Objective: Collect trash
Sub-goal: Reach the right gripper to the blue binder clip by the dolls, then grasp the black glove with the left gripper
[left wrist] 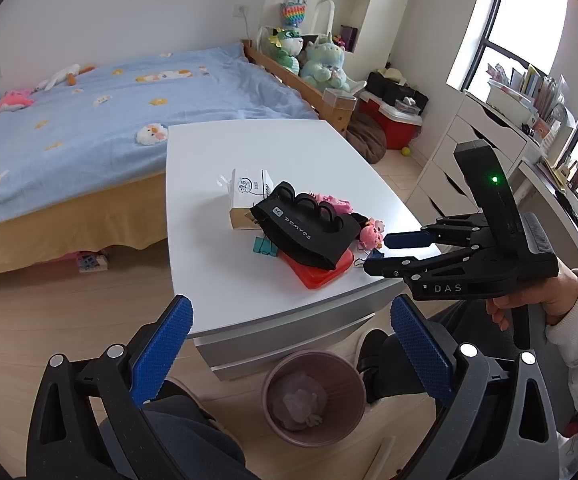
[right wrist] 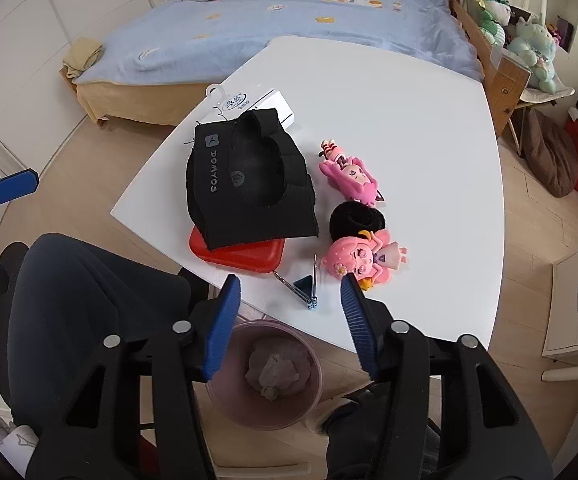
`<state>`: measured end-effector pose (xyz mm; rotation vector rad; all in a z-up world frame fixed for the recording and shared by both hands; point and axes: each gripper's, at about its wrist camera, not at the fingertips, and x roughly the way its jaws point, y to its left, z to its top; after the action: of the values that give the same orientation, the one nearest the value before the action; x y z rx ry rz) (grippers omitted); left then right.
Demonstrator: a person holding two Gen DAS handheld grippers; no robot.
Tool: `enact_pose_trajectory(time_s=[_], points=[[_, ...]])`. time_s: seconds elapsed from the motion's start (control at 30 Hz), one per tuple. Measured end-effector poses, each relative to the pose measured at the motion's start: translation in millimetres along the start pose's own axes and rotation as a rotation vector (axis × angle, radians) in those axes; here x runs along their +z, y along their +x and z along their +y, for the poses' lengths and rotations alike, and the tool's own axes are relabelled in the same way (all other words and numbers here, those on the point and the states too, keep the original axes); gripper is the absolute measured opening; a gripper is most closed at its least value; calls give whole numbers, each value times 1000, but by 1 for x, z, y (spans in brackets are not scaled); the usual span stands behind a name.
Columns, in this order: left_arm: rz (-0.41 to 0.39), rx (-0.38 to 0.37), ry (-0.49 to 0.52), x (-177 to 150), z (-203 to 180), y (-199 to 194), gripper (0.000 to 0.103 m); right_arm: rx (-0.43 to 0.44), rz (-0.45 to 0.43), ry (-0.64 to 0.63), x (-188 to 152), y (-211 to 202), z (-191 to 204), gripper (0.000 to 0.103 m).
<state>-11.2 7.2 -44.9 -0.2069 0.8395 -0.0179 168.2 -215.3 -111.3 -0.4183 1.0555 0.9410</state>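
Observation:
A pinkish waste bin (left wrist: 313, 397) (right wrist: 265, 376) stands on the floor under the white table's near edge (left wrist: 289, 308), with crumpled tissue inside. My left gripper (left wrist: 289, 344) is open and empty, held above the bin and in front of the table. My right gripper (right wrist: 289, 320) is open and empty over the table's near edge, above the bin; it also shows in the left wrist view (left wrist: 377, 254). On the table lie a black Domyos wrap (right wrist: 245, 184) on a red lid (right wrist: 241, 256), a white box (right wrist: 265, 106), two pink dolls (right wrist: 349, 178) (right wrist: 363, 262), a black hair tie (right wrist: 357, 220) and a binder clip (right wrist: 303, 286).
A bed with a blue cover (left wrist: 89, 112) stands beyond the table. Plush toys (left wrist: 321, 64), a red box (left wrist: 393, 124) and white drawers (left wrist: 461, 160) fill the right side. My knees (right wrist: 89, 280) are close to the bin.

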Motion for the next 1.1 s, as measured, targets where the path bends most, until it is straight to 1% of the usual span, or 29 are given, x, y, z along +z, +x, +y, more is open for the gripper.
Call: enact_pose_trajectory(time_s=[0.07, 0.33, 0.4, 0.47, 0.53, 0.83, 1.1], points=[[2, -2, 0, -1, 0, 1, 95, 1, 6, 2, -1, 2, -1, 40], [12, -5, 2, -2, -2, 5, 95, -2, 17, 13, -1, 7, -4, 29], [11, -5, 2, -2, -2, 5, 95, -2, 19, 14, -2, 8, -4, 24], [11, -5, 2, -2, -2, 5, 95, -5, 17, 15, -3, 8, -4, 15], [11, -5, 3, -2, -2, 5, 95, -3, 12, 17, -3, 7, -4, 13], [10, -5, 9, 1, -4, 7, 95, 3, -27, 40, -4, -9, -7, 10], [12, -6, 14, 21, -5, 18, 95, 9, -76, 79, -7, -32, -11, 10]])
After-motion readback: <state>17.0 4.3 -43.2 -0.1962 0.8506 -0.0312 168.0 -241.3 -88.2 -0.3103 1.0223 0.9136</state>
